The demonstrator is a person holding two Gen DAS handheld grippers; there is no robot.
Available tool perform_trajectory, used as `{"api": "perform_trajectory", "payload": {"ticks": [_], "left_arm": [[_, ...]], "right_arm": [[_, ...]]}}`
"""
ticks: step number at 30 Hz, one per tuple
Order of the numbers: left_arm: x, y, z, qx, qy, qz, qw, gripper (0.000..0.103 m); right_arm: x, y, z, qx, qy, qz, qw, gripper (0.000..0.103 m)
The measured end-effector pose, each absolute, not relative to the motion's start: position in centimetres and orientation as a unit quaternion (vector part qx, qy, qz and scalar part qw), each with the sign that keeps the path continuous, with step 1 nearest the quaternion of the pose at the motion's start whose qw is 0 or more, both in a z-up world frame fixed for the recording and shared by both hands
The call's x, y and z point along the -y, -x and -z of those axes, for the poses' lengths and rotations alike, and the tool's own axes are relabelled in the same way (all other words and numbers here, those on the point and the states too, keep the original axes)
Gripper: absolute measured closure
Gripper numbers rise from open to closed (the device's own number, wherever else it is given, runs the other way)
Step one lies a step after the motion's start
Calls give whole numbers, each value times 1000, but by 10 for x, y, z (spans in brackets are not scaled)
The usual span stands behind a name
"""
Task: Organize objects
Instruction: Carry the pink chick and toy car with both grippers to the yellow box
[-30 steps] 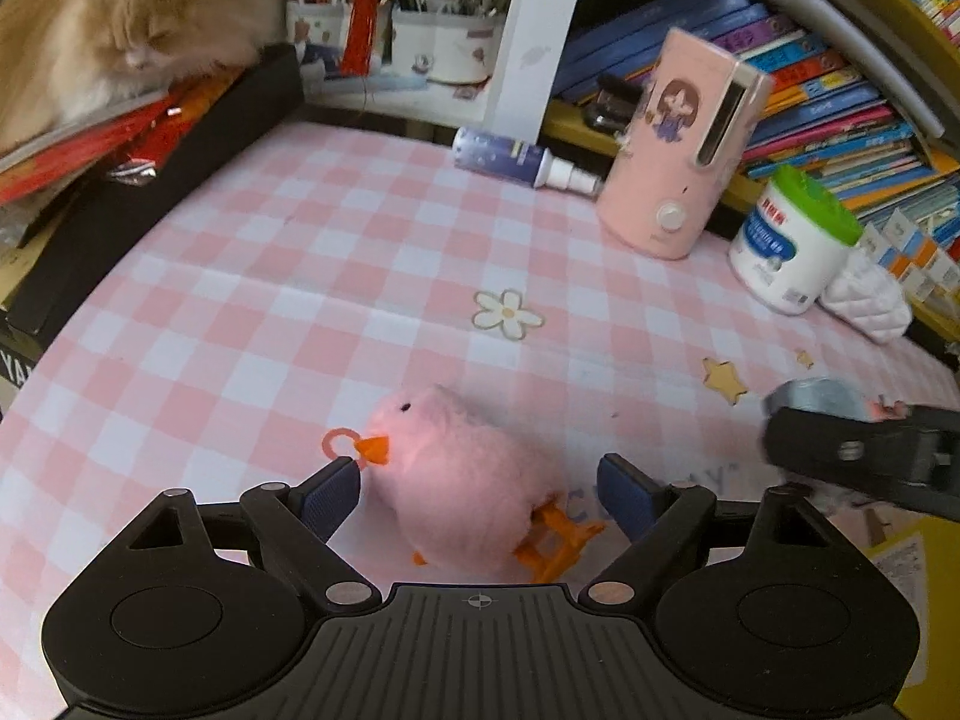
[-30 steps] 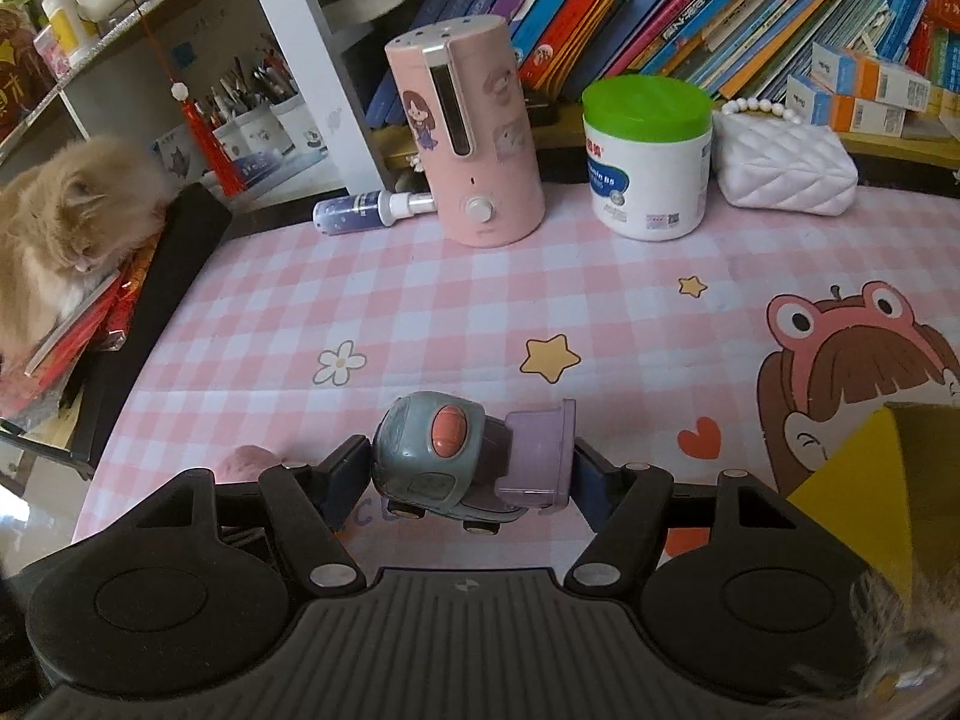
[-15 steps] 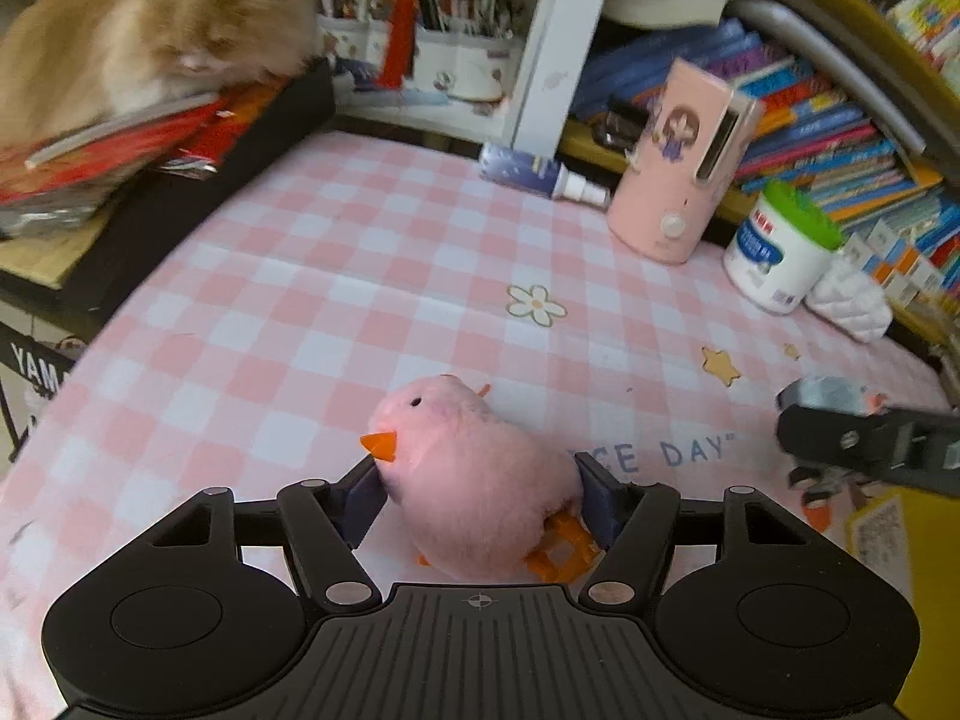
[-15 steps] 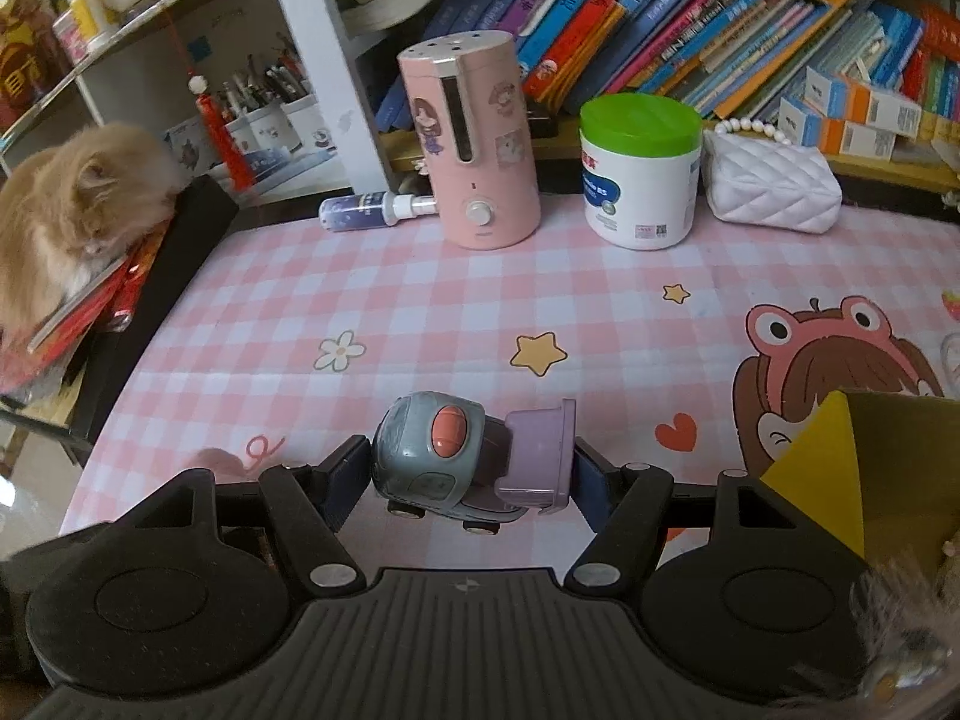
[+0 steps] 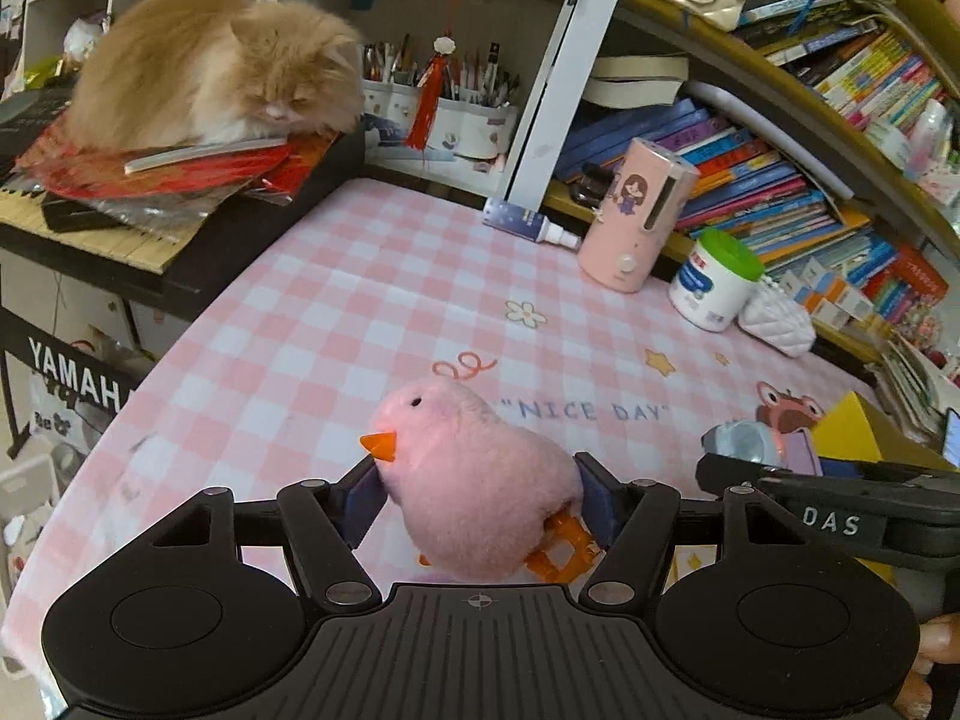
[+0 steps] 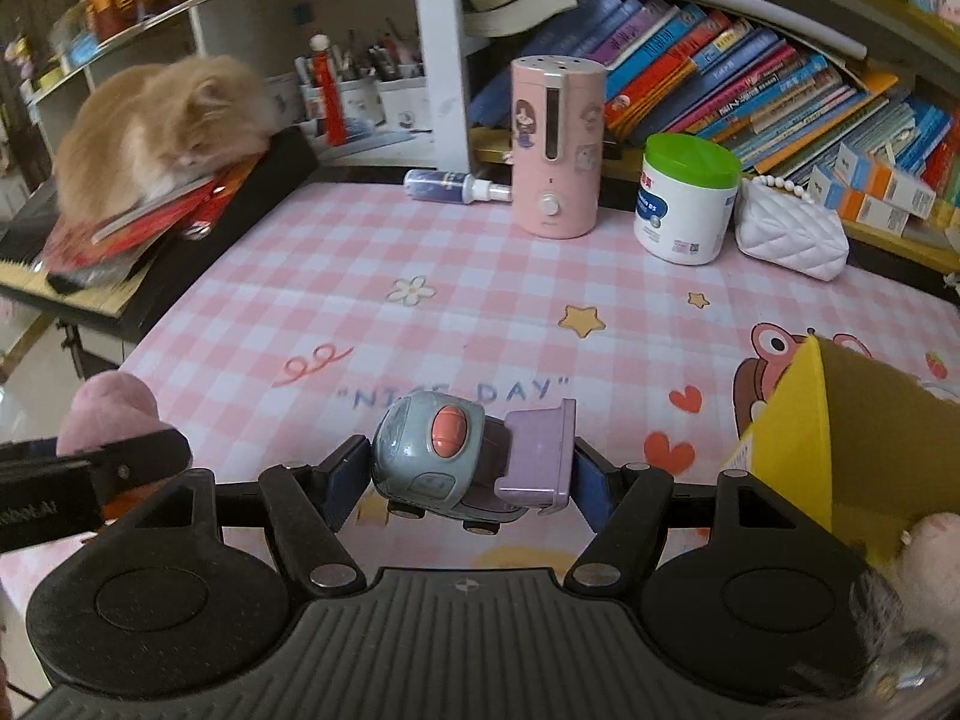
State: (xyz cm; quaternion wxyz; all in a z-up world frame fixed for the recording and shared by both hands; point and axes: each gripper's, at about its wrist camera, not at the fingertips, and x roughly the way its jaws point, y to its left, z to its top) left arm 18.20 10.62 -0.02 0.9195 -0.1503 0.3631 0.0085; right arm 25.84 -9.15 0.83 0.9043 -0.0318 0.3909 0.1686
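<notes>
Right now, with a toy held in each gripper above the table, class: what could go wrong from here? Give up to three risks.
1. The left gripper squeezes the pink plush chick by its soft body; it may slip or twist out.
2. The right gripper holds the toy truck tilted, so it could pivot and drop onto the checked tablecloth.
3. Both grippers sit close together beside the yellow box; heading there together, they might collide.
</notes>
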Motion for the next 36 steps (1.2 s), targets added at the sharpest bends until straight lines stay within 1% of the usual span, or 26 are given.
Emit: {"api": "perform_trajectory", "payload": {"ticks": [10, 16, 27, 36], "left_arm": [[-105, -125, 4, -370, 123, 10, 921, 37], [-107, -91, 3, -371, 108, 14, 922, 37], [-122, -37, 3, -372, 116, 27, 921, 37], [-113, -4, 5, -376, 84, 58, 921, 37]], "right_arm": [[93, -192, 2, -398, 49, -154, 903, 36], [90, -155, 9, -414, 37, -148, 898, 36], [76, -96, 6, -409, 42, -144, 900, 36], [80, -52, 7, -408, 35, -126, 903, 36]]}}
